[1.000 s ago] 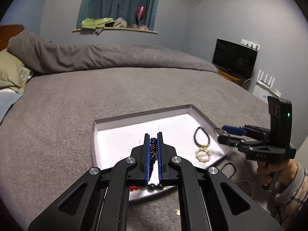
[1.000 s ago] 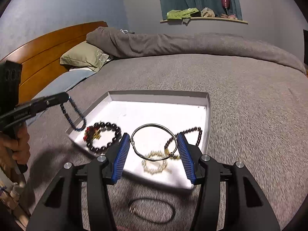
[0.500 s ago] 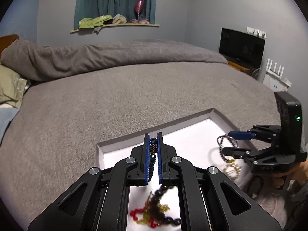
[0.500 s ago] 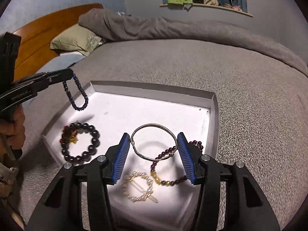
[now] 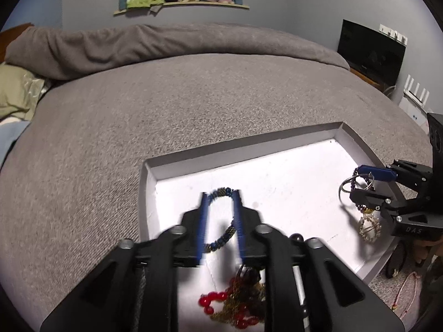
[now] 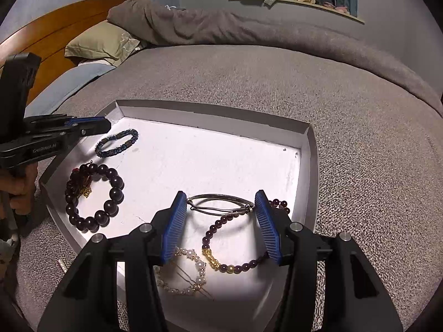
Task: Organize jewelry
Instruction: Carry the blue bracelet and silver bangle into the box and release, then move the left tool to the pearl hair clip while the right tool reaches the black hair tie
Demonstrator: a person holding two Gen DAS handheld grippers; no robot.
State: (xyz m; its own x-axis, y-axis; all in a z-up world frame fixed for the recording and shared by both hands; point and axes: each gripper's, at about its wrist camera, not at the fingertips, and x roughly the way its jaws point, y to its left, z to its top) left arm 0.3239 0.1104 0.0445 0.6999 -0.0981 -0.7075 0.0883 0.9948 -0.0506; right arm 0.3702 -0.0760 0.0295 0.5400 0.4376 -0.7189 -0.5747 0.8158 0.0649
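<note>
A white tray [image 6: 210, 113] lies on the grey bed. My left gripper [image 5: 220, 196] hangs low over its left part, jaws opening. The blue beaded bracelet [image 6: 117, 143] lies flat on the tray floor just past the left fingertips, free of the pads; the left wrist view shows this bracelet [image 5: 218, 242] blurred between the fingers. My right gripper [image 6: 219, 193] is shut on a thin silver bangle [image 6: 218, 195], held nearly flat just above the tray's near right part. From the left wrist view, the right gripper [image 5: 357, 182] is at the tray's right edge [image 5: 360, 144].
Also in the tray are a dark large-bead bracelet [image 6: 110, 193], a purple and gold bead bracelet [image 6: 235, 267] and a pearl bracelet [image 6: 191, 254]. A black ring [image 5: 396, 262] and a pink cord [image 5: 409, 290] lie on the bed beside it. A rolled duvet [image 6: 249, 27] lies behind.
The left gripper came down over the tray and its jaws parted, letting the blue bracelet go onto the tray floor. The right gripper sank toward the tray with the bangle still held.
</note>
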